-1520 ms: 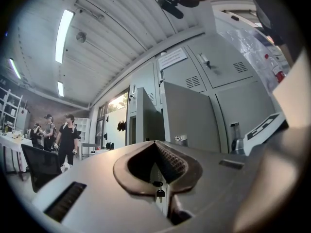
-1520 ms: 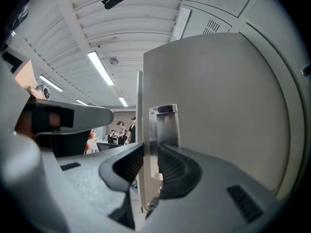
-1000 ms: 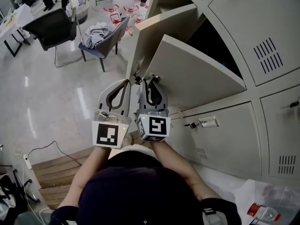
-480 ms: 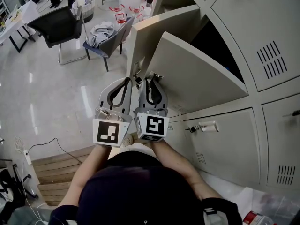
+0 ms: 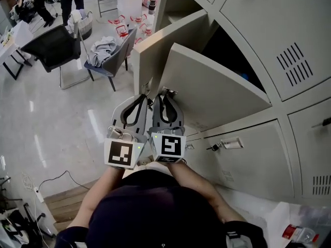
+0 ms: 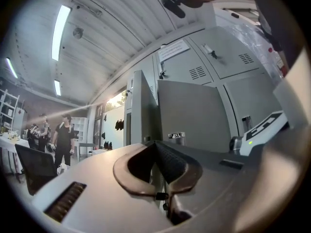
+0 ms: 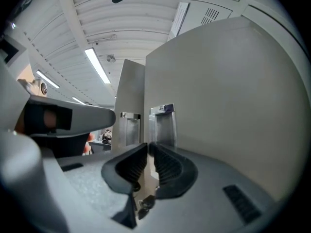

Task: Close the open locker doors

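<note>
The left gripper (image 5: 144, 95), jaws together and empty, sits at nine o'clock of the right gripper (image 5: 164, 91). The right gripper's jaws, just closing, leave a narrow slit aligned with the edge of the lower open locker door (image 5: 217, 87).

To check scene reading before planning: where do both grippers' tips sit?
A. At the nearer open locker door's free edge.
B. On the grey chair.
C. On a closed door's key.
A: the head view shows the left gripper and right gripper side by side, tips at the edge of the nearer open door.
</note>
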### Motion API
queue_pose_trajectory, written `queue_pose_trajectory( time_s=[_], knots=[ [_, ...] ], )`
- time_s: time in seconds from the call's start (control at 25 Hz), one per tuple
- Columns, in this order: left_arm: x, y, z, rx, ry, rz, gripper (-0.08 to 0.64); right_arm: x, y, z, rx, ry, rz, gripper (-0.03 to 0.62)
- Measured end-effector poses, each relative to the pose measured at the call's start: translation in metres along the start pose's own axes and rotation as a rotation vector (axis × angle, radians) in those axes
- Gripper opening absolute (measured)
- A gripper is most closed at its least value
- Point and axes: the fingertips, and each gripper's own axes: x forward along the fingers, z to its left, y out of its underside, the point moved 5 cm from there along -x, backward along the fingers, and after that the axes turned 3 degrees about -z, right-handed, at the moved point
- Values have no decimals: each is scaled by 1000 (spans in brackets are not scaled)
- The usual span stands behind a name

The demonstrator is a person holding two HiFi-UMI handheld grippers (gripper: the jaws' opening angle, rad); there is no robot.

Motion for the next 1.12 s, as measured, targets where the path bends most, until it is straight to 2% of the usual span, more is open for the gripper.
queue_pose_trajectory(
  time_s=[0.16,0.36,0.64,0.88,1.12],
  knots=[
    [6,4,5,3,60,-10,2,6,3,-3,-29,54,-19,46],
    [14,9,17,29,180,-35,2,22,2,-7,-41,168,-68,48],
    [21,16,34,62,366,-73,2,33,12,-15,-84,289,-87,49],
    [26,23,33,6,479,-95,2,39,14,-18,-87,366,-92,51],
    [29,20,35,-60,556,-74,2,44,13,-17,-90,423,-79,51]
  ],
)
